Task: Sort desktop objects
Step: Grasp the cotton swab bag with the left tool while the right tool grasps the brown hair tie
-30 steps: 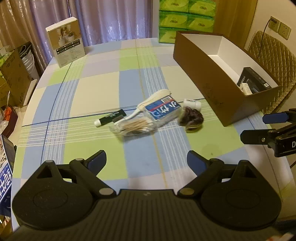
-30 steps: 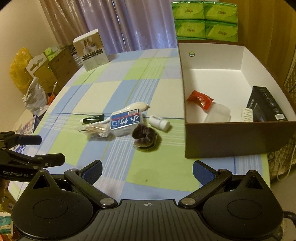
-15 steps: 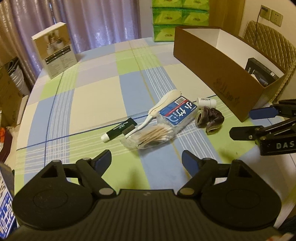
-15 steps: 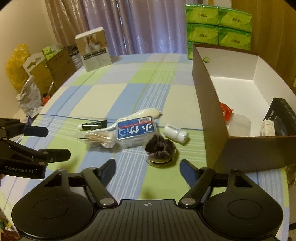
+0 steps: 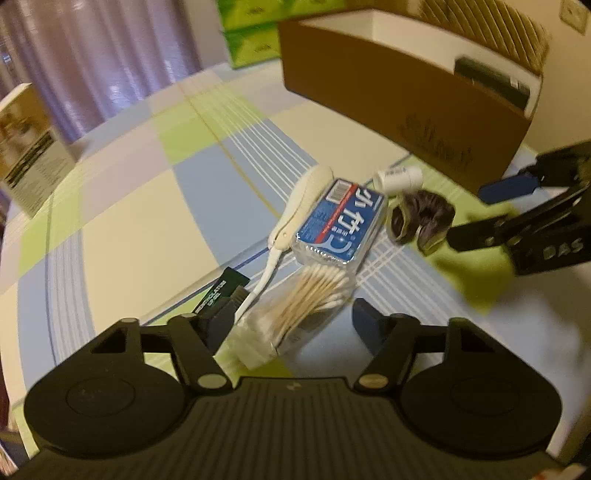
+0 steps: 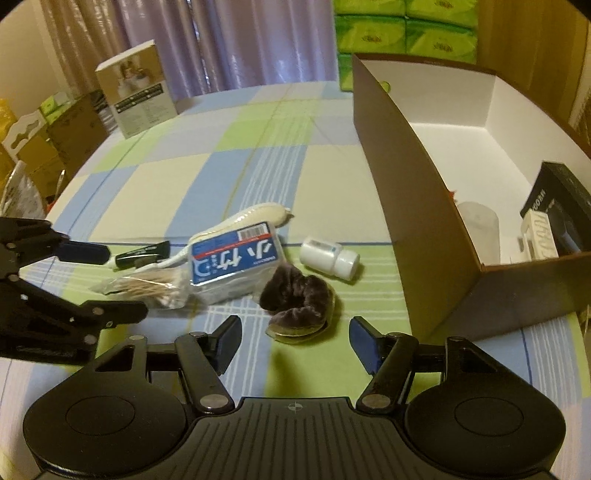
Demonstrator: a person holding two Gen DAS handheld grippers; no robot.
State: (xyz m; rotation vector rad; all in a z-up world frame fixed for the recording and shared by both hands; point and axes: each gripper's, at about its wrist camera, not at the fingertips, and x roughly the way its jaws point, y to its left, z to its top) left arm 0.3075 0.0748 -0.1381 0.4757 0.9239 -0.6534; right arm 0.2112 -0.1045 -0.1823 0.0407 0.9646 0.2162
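Right wrist: cardboard box (image 6: 424, 206) holds black carton (image 6: 565, 206); both claws (image 6: 293, 341) (image 5: 288, 325) apart, empty.

Both wrist views look low across the table (image 6: 258, 155); both share the swab bag (image 5: 306, 295).

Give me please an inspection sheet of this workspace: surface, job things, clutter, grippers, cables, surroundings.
Surface: checked tablecloth, blue, green and cream.
Job's things: cotton swab bag, blue-labelled plastic pack, white pill bottle, dark scrunchie, black tube, cream handled tool; brown cardboard box partly filled.
Clutter: upright product box.
Grippers: left gripper jaws open around the swab bag; right gripper jaws open before the scrunchie.
Cables: nothing seen.
Surroundings: purple curtains, green tissue packs.
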